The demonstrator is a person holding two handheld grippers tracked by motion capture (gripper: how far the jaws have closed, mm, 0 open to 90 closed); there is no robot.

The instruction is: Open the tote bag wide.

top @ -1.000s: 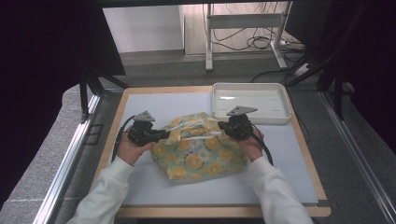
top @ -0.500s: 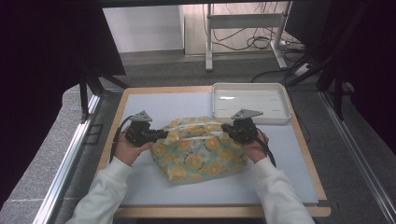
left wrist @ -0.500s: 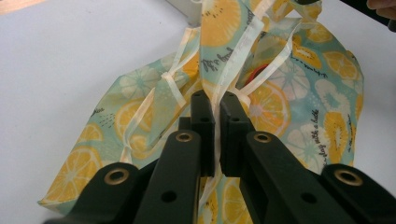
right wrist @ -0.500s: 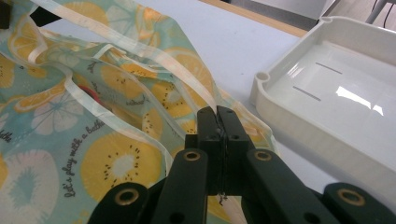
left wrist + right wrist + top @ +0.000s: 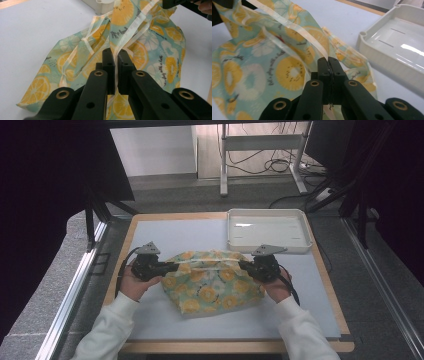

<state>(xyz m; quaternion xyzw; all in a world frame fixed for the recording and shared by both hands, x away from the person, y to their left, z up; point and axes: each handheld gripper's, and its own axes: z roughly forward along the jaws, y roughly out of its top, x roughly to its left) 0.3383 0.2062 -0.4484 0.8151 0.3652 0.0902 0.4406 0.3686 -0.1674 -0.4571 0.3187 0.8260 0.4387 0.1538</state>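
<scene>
your right gripper point(image 5: 248, 266) has slid outward; both it and your left gripper point(image 5: 167, 267) pinch the ribbon point(image 5: 207, 266) tight, bag point(image 5: 212, 285) mouth closing, knot left.

A white tray point(image 5: 267, 230) is sitting at the far right of the pale mat point(image 5: 165, 232), its glossy floor catching the light. The mat is lying on a wooden-edged table point(image 5: 129, 227). Beyond the table, a metal stand point(image 5: 260, 142) is standing on the floor with cables point(image 5: 280, 166) trailing around its feet. Dark frame bars point(image 5: 95, 207) are rising at the left.
</scene>
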